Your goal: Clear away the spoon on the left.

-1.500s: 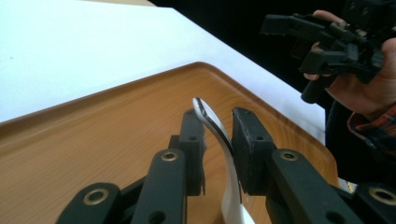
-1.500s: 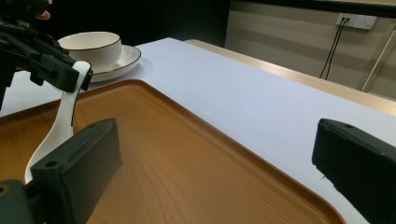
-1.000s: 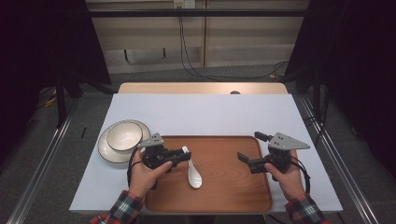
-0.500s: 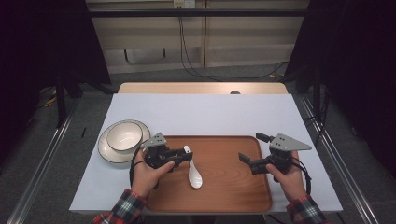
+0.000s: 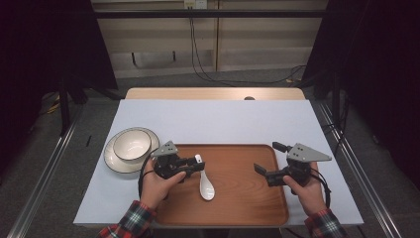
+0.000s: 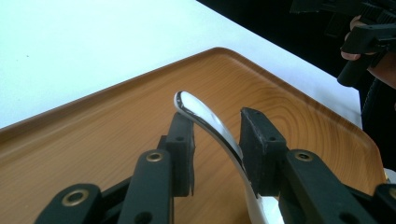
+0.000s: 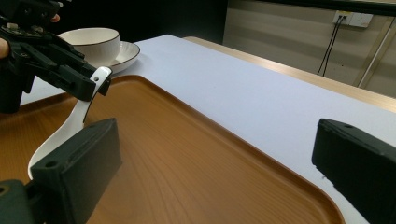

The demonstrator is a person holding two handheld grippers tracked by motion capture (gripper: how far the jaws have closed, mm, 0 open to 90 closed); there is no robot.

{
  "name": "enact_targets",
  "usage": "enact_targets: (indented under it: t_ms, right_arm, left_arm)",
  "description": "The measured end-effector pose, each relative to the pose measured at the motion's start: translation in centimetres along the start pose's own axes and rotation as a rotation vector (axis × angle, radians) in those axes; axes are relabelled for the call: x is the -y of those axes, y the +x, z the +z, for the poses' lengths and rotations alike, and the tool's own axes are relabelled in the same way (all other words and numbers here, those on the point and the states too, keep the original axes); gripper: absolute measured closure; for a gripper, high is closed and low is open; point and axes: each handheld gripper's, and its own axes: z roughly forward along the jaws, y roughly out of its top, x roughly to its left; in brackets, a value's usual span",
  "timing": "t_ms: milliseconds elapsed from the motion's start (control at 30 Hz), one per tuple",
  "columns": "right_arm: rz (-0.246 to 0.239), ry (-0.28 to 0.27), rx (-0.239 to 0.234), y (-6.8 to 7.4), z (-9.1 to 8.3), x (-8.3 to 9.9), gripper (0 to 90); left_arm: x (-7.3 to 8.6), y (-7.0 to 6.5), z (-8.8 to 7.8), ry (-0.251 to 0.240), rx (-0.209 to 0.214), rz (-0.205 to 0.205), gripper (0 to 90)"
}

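My left gripper [image 5: 194, 166] straddles the raised handle of a white ceramic spoon [image 5: 205, 184], whose bowl rests on the wooden tray [image 5: 247, 203] at the near edge of the surface [image 5: 218, 119]. The jaws have just been opening: in the left gripper view the handle [image 6: 205, 116] stands between the two black pads, leaning against the right-hand one while a clear gap shows at the left, so I judge the hold slackened to let the spoon settle on the tray rather than pinched tight. The spoon lies left of the tray's middle, bowl toward me, handle tip lifted toward the far rim. My right gripper [image 5: 262, 171] hangs over the tray's right half, jaws spread wide with nothing between them, well apart from the spoon and, I take it, kept clear until needed. A white bowl [image 5: 132, 144] sits nested in a plate [image 5: 111, 161] on the surface just beyond the tray's left corner, seemingly the next pieces for the tray.
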Motion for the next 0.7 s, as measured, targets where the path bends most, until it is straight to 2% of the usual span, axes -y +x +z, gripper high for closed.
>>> enact_targets:
  t_ms: [100, 333, 700]
  right_arm:
    - [-0.004, 0.009, -0.019, -0.02, 0.13, 0.05, 0.9]
    - [0.001, 0.006, 0.001, -0.04, 0.03, 0.07, 0.8]
    - [0.001, 0.008, -0.009, 0.03, 0.08, 0.1, 0.9]
  left_arm:
    - [-0.03, 0.1, -0.03, -0.004, -0.014, 0.005, 64.7]
    - [0.14, 0.19, 0.21, 0.006, -0.02, 0.013, 62.7]
    - [0.15, 0.32, 0.19, -0.003, -0.022, 0.014, 61.6]
